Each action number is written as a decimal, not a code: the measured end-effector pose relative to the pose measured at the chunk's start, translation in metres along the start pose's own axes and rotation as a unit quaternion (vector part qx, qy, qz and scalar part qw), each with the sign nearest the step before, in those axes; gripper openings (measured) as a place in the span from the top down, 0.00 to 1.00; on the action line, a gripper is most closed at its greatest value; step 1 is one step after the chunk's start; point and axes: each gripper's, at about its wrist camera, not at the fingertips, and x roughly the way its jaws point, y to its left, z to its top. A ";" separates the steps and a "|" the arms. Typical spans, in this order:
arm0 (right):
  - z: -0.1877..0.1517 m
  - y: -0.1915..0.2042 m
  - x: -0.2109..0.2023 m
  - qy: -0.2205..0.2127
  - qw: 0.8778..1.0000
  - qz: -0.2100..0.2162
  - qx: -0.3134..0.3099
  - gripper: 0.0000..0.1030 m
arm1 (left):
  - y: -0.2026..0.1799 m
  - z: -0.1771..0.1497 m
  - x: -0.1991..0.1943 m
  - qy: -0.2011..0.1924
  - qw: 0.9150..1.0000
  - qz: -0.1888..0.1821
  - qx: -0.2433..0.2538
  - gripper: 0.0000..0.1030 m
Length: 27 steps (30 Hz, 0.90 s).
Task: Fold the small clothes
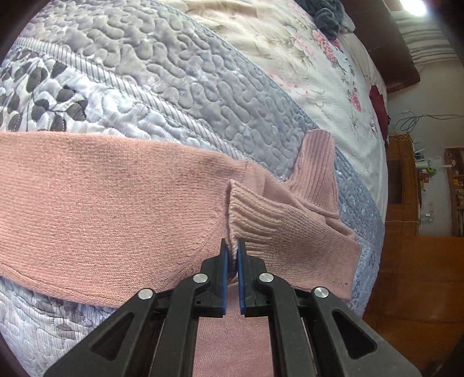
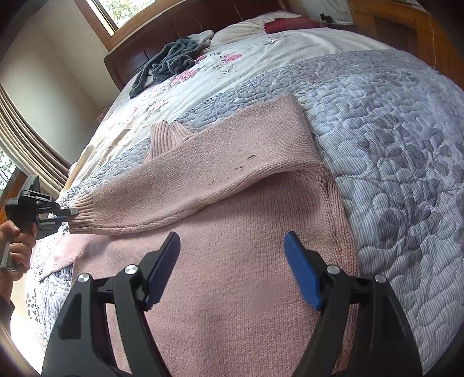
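Around the pink sweater (image 2: 240, 261) the grey quilted bedspread (image 2: 391, 121) lies bare on its far side and to its right, leaving open room there. Beyond it toward the headboard (image 2: 136, 58), a dark grey crumpled garment (image 2: 171, 62) and a dark red cloth (image 2: 293, 24) occupy the bed. The sweater's raised sleeve (image 2: 185, 185) crosses above its body, pinched at the cuff by the left gripper (image 1: 233, 246); the right gripper (image 2: 232, 246) hovers spread over the body
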 end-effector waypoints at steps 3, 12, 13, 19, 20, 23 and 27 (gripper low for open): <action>0.001 -0.001 0.000 -0.001 1.000 -0.001 -0.002 0.28 | 0.013 0.007 0.014 0.012 1.000 0.011 -0.011 0.95; 0.002 -0.001 0.000 -0.004 1.000 0.003 0.001 0.28 | 0.000 -0.009 -0.020 -0.073 0.997 0.036 0.011 0.73; 0.001 -0.001 0.000 -0.004 1.000 0.004 0.000 0.28 | -0.009 -0.013 -0.018 -0.073 0.997 0.010 0.027 0.69; 0.000 0.005 -0.004 -0.017 1.000 0.007 -0.011 0.28 | -0.008 -0.015 0.046 -0.014 0.999 0.026 0.022 0.72; -0.001 0.006 -0.005 -0.020 1.000 0.007 -0.013 0.28 | 0.000 -0.016 0.048 -0.019 1.000 0.020 0.013 0.77; -0.004 0.012 -0.006 -0.021 0.999 0.005 -0.027 0.28 | 0.021 -0.017 0.032 -0.034 0.999 0.001 -0.015 0.81; -0.006 0.026 -0.011 -0.020 0.999 0.014 -0.031 0.28 | 0.064 -0.029 -0.037 -0.089 0.995 0.000 -0.044 0.54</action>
